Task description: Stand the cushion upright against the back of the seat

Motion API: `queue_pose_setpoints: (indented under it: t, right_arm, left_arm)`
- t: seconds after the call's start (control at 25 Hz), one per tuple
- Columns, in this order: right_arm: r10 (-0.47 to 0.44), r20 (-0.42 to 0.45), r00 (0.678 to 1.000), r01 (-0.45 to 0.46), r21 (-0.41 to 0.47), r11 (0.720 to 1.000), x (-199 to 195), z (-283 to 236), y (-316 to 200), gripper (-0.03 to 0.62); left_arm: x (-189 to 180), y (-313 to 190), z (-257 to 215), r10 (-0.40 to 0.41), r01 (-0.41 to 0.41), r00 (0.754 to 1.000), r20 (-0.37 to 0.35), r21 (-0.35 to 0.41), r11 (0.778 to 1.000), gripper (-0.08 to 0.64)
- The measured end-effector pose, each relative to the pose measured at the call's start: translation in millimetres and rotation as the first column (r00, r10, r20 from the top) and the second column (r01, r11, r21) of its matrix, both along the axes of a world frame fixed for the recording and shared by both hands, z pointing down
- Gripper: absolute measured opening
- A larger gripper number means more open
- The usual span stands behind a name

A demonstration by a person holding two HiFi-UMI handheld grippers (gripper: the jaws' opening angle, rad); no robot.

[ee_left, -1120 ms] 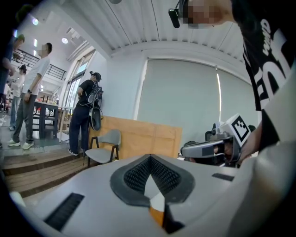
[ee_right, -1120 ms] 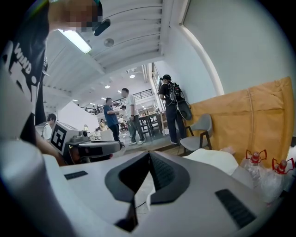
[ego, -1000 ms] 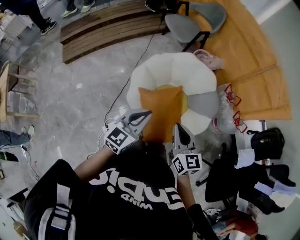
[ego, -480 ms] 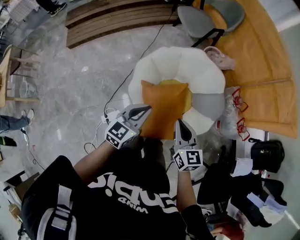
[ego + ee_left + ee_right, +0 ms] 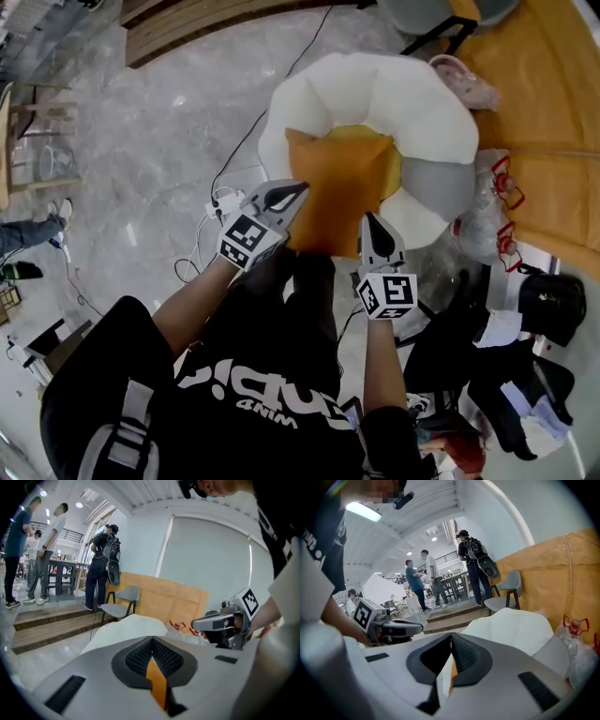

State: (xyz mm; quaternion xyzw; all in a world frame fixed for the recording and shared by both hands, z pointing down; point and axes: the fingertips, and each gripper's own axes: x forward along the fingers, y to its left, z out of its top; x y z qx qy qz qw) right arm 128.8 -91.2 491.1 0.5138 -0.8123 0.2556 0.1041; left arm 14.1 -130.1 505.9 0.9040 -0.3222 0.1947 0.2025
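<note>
L gripper (image 5: 300, 187): clamped on cushion (image 5: 337, 192) near corner.
R gripper (image 5: 367, 219): pinches other corner; 2-pt hold, prob. for tipping it upright on seat (image 5: 375, 94).

We seem to be in a big open workspace, part office, part test hall. A polished stone floor (image 5: 141, 150) runs to wooden steps (image 5: 47, 623), and above them people (image 5: 101, 569) stand around high tables (image 5: 63, 571). There is an office chair (image 5: 118, 605), a cable (image 5: 281, 89) trailing to a power strip (image 5: 225, 202), and strip lights (image 5: 363, 512) overhead.
</note>
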Motion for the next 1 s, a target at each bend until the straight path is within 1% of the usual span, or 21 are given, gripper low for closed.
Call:
queue_pose_setpoints:
  t: [0.16,0.36,0.6,0.72,0.84,0.92,1.0]
  right_arm:
    - [0.007,0.009,1.000,-0.007,-0.008,1.000,3.6,32.1,-15.5,0.021]
    - [0.003,0.015,1.000,-0.003,-0.030,1.000,6.0,85.6,-28.4,0.021]
    - [0.009,0.015,1.000,-0.007,-0.121,0.993,9.2,168.9,-30.7,0.021]
    - [0.003,0.001,1.000,-0.003,-0.163,0.987,8.8,206.6,-31.4,0.021]
    - [-0.004,-0.006,1.000,0.003,-0.194,0.981,12.4,238.6,-32.5,0.021]
    - [-0.010,0.006,1.000,0.012,-0.232,0.973,15.0,261.6,-32.8,0.021]
    - [-0.021,0.017,1.000,0.025,-0.290,0.957,15.8,287.6,-30.9,0.021]
  left_arm:
    - [-2.3,-9.0,51.8,-0.007,0.007,1.000,0.007,0.004,1.000,0.008]
    - [-0.5,-7.9,118.8,-0.025,0.027,0.999,0.048,-0.048,0.998,0.008]
    - [-2.9,0.6,205.8,-0.020,0.033,0.994,0.107,-0.121,0.992,0.008]
    - [-6.3,3.3,241.1,-0.020,0.041,0.991,0.130,-0.159,0.986,0.008]
    - [-13.0,6.5,276.9,-0.021,0.053,0.985,0.171,-0.186,0.981,0.008]
    - [-15.4,8.4,298.2,-0.020,0.059,0.982,0.187,-0.206,0.977,0.009]
    - [-16.0,13.9,319.9,-0.006,0.057,0.981,0.195,-0.253,0.966,0.011]
